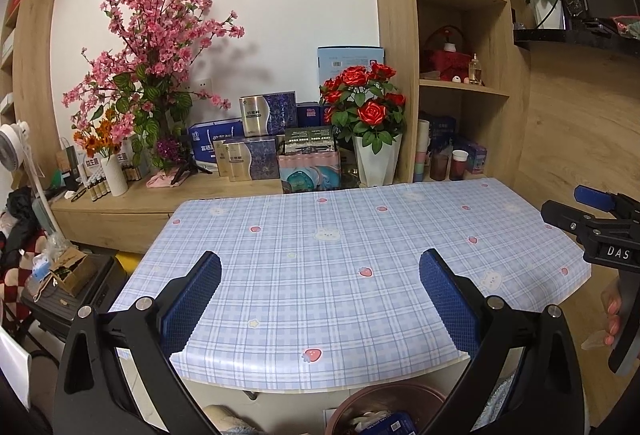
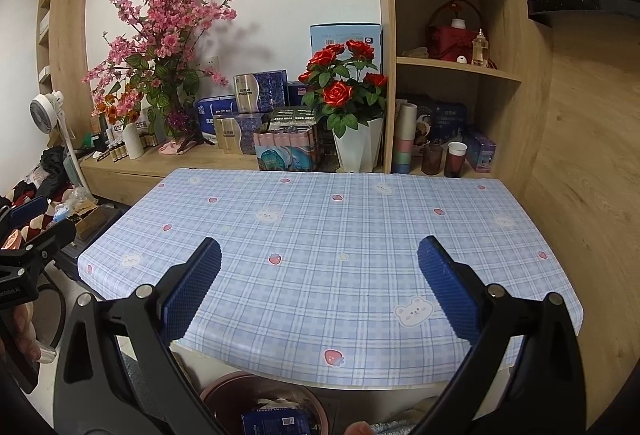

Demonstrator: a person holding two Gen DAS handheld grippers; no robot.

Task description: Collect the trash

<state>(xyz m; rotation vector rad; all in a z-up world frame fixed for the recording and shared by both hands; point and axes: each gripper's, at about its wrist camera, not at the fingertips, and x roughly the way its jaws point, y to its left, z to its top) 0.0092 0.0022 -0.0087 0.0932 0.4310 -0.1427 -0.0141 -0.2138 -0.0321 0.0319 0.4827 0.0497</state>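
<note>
At 9 o'clock in the left wrist view a white fan stands over floor clutter, with a small cardboard box on a dark case. Behind it, at 10 o'clock, pink blossom sprays rise from a low wooden shelf crowded with glossy boxes.

The left tool sits at 6 o'clock, its two blue, ribbed pads spread wide with nothing between them. Ahead lies the table, covered by a smooth, slightly shiny blue plaid cloth printed with strawberries and bears. No trash shows anywhere on it. Below the near edge, at 6 o'clock, is the round brown bin, holding pale crumpled scraps and a blue printed packet. So the collecting looks finished, or very nearly: what could be gathered seems to be in the bin already, and nothing left to pick up is visible on the cloth.

Past the table at 12 o'clock red roses sit in a faceted white pot. At 1 o'clock, open wood-grain shelves hold mugs, cups and a red basket.

At 3 o'clock the right tool enters from the side, black with a blue pad; in its own view the pads are likewise spread apart and empty, hovering over the table's near edge.
</note>
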